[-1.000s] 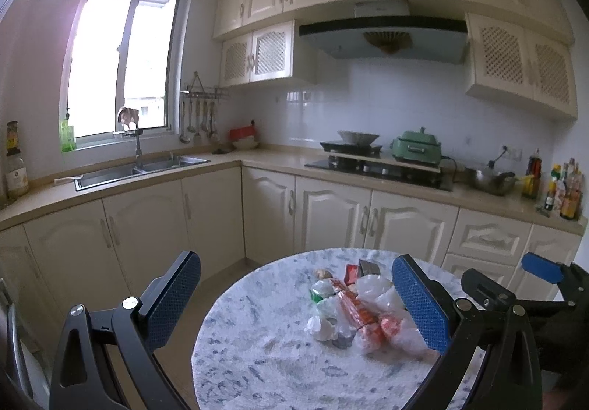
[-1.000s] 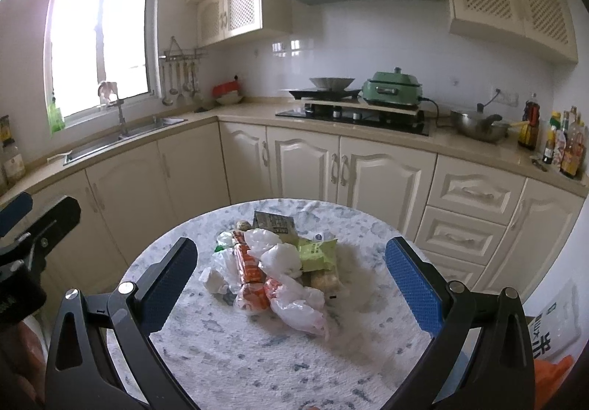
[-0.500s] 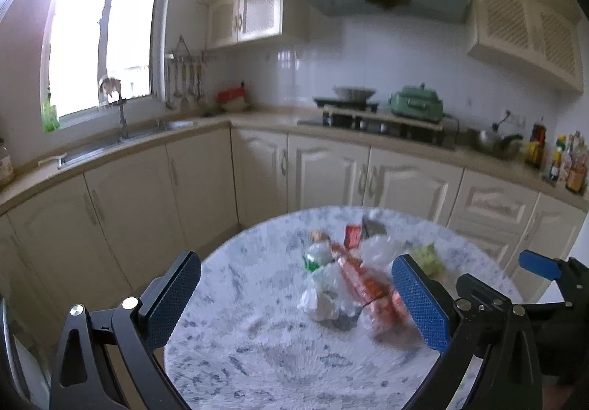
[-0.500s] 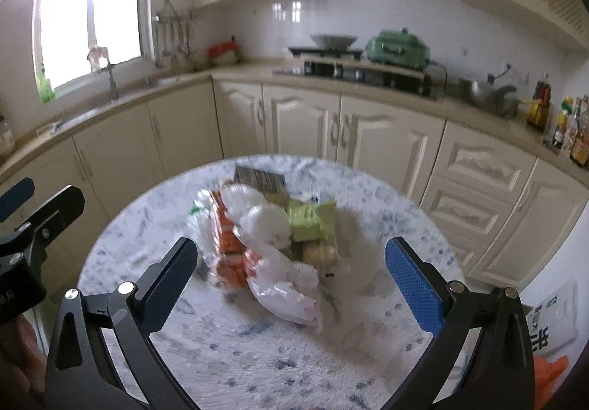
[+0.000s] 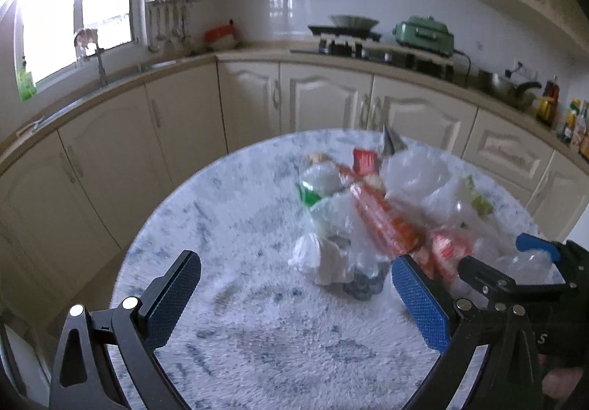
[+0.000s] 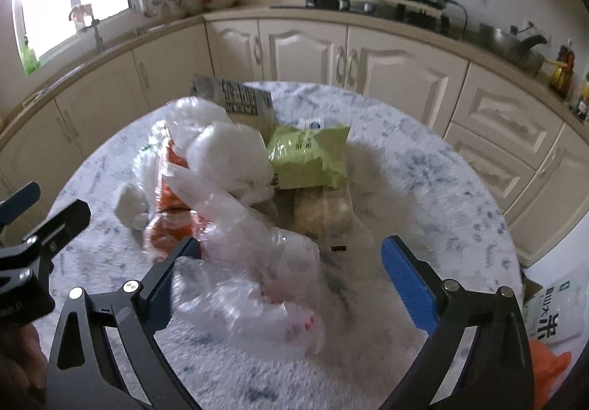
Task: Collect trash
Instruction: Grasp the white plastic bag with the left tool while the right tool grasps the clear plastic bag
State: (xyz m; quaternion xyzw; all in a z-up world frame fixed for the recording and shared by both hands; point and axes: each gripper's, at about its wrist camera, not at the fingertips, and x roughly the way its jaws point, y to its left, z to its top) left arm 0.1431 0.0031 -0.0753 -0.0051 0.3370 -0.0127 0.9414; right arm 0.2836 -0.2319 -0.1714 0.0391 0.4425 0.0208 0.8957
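Round marble surface (image 6: 423,167) sits under both your hand-held grippers. Trash pile (image 6: 235,189) lies just ahead of right hand-held gripper (image 6: 291,279), jaws spread, clear bag betw. them. Left hand-held gripper (image 5: 294,294) spread too, pile ahead-right. Green packet (image 6: 307,156) w/ print, unreadable.

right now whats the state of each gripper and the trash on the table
left gripper: jaws open, holding nothing
right gripper: jaws open around the clear plastic bag, not closed on it
trash pile: heaped loose on the round table, nothing collected yet
green packet: lying flat in the pile
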